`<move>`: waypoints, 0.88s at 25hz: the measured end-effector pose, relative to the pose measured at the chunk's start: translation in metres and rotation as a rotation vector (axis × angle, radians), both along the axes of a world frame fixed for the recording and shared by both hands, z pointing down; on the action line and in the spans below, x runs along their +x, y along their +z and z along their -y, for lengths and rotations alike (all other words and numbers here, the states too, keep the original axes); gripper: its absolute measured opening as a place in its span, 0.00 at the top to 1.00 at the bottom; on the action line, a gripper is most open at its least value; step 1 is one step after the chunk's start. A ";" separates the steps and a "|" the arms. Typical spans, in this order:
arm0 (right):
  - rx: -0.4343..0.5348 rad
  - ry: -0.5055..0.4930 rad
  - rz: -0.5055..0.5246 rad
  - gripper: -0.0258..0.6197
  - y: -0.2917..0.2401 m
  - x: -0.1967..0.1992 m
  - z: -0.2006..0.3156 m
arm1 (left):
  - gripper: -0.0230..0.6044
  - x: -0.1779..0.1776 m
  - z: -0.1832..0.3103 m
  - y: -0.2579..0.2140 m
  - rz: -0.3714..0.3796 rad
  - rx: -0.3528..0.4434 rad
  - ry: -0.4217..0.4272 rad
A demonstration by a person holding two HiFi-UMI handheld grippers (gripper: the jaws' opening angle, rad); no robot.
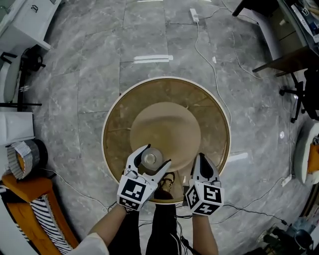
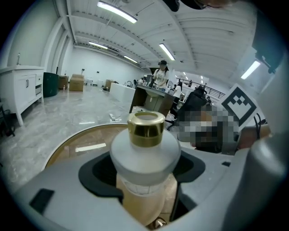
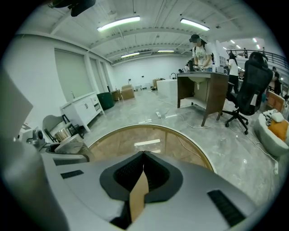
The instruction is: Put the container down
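Note:
A frosted white container (image 1: 151, 159) with a gold collar (image 2: 145, 129) stands upright between the jaws of my left gripper (image 1: 157, 155), over the near edge of the round glass table (image 1: 115, 107). In the left gripper view the black pads (image 2: 97, 173) press the container (image 2: 144, 151) from both sides. Whether its base touches the glass is hidden. My right gripper (image 1: 202, 159) hovers just to the right, over the same near edge. Its jaws meet at the tips (image 3: 143, 154) with nothing between them.
The table (image 3: 180, 142) has a pale rim and a tan pedestal disc (image 1: 167, 132) under the glass. Cables and a power strip (image 1: 194, 15) lie on the grey floor. An orange chair (image 1: 35, 209) stands at left, desks and an office chair (image 3: 246, 97) at right.

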State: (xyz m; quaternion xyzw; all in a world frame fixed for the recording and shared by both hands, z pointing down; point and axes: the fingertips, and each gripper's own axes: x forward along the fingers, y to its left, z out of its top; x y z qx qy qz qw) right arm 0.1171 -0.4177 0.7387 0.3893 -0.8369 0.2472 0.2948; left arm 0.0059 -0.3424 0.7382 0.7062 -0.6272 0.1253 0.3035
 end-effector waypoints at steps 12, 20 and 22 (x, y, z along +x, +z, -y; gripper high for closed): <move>-0.031 -0.004 -0.023 0.92 0.043 -0.004 0.046 | 0.43 -0.026 0.096 0.024 0.103 0.049 0.044; -0.045 0.005 -0.003 0.92 0.056 -0.010 0.075 | 0.43 -0.048 0.138 0.056 0.184 0.040 0.023; -0.047 0.005 -0.003 0.92 0.058 -0.010 0.079 | 0.43 -0.055 0.149 0.062 0.186 0.035 0.009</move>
